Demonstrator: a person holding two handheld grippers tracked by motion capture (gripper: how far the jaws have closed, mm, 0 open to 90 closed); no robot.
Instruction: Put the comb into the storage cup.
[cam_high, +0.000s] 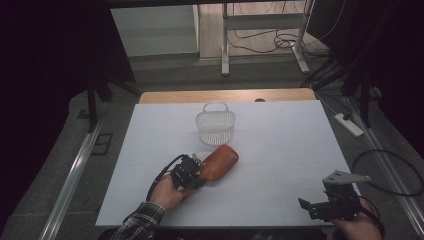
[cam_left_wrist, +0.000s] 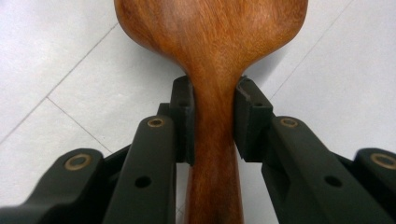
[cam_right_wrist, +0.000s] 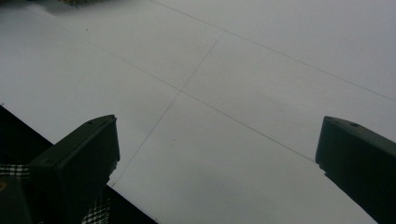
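The left gripper (cam_left_wrist: 212, 123) clamps both pads on the narrow neck of a wooden spoon (cam_left_wrist: 212, 56), its broad bowl fanning out just ahead of the jaws over the white table (cam_high: 280, 150) — a hold at the slimmest part, likely chosen so the jaws can span the wood and steer the heavy end. A white wire basket (cam_high: 215, 125) stands upright a little beyond the spoon's bowl, the probable destination, while the right gripper (cam_right_wrist: 217, 154) idles well off to the side near the table's front edge, jaws spread wide with nothing between them, apparently kept clear.
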